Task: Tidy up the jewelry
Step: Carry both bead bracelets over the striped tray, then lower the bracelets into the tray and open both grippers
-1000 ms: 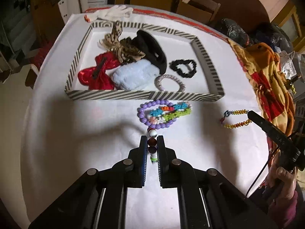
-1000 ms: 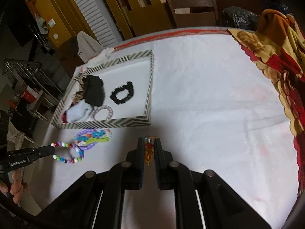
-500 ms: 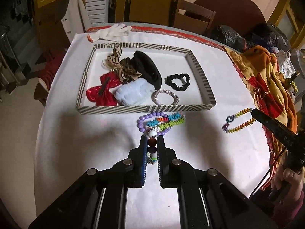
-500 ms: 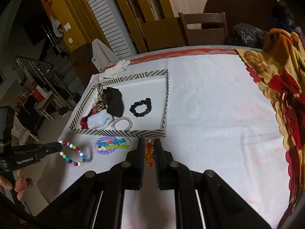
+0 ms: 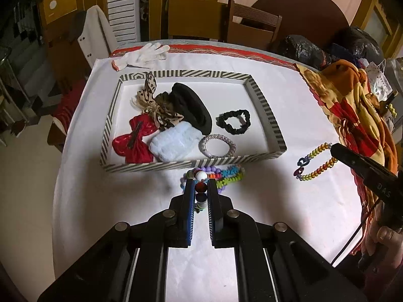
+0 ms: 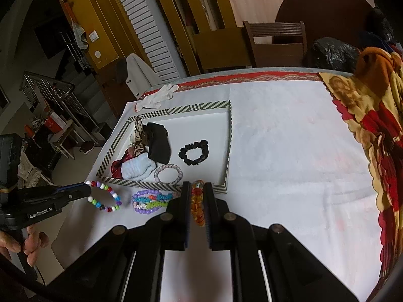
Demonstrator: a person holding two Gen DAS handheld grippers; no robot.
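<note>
Two grippers each pinch a bracelet above the desk [image 6: 289,151]. Left gripper [image 5: 200,188]: its fingers [image 5: 189,193] are closed on a multicoloured bead bracelet [image 6: 104,196], beads showing between them. Right gripper [image 6: 197,196]: fingers closed on an amber bead bracelet [image 6: 197,201]. Just beyond the left fingertips lies a pile of purple and bright bracelets [image 5: 226,175], touching the striped tray [image 5: 267,105] that holds scrunchies [image 5: 233,121] and bows [image 5: 134,142].

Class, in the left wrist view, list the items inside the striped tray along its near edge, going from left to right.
red bow → pale blue fluffy scrunchie → braided hair tie → black scrunchie, set slightly farther back.
</note>
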